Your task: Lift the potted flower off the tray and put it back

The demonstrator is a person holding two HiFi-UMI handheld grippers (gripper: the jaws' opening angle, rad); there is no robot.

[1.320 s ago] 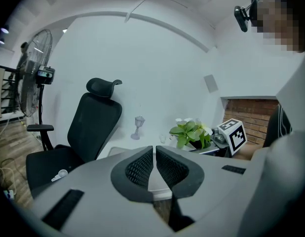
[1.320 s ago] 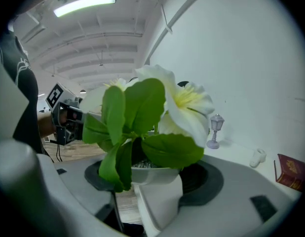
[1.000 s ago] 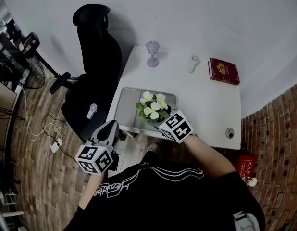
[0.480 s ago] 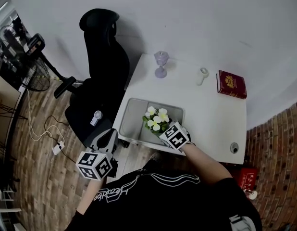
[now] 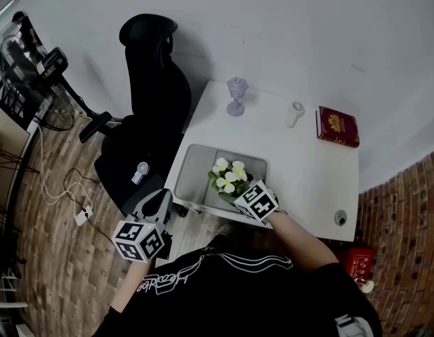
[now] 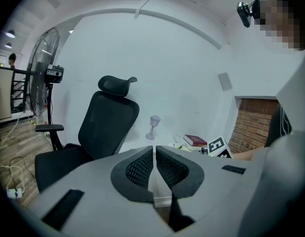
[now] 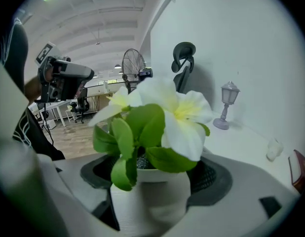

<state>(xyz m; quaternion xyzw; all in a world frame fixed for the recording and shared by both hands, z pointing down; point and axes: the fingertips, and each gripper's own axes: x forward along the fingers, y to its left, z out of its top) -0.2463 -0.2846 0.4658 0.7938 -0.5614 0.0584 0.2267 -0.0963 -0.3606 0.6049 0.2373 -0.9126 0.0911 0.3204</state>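
Note:
The potted flower (image 5: pixel 229 177), white blooms and green leaves in a white ribbed pot (image 7: pixel 152 201), stands in the grey tray (image 5: pixel 196 167) near its front right corner. My right gripper (image 5: pixel 239 192) reaches in from the table's front edge with the pot between its jaws. Those jaws are opening, and a dark gap shows beside the pot at the left pad (image 7: pixel 100 174). My left gripper (image 5: pixel 159 201) hangs off the table's left front corner, over the floor. In the left gripper view it (image 6: pixel 155 154) is shut with nothing between its pads.
The tray lies at the front left of a white table (image 5: pixel 308 167). A purple lantern (image 5: pixel 236 95), a small white cup (image 5: pixel 295 113) and a red book (image 5: pixel 337 126) stand along the back edge. A black office chair (image 5: pixel 150 97) is left of the table, and a fan (image 5: pixel 48 83) beyond it.
The right gripper has sunk with the potted flower, which now rests low in the tray. The left gripper has drifted slightly and stays shut.

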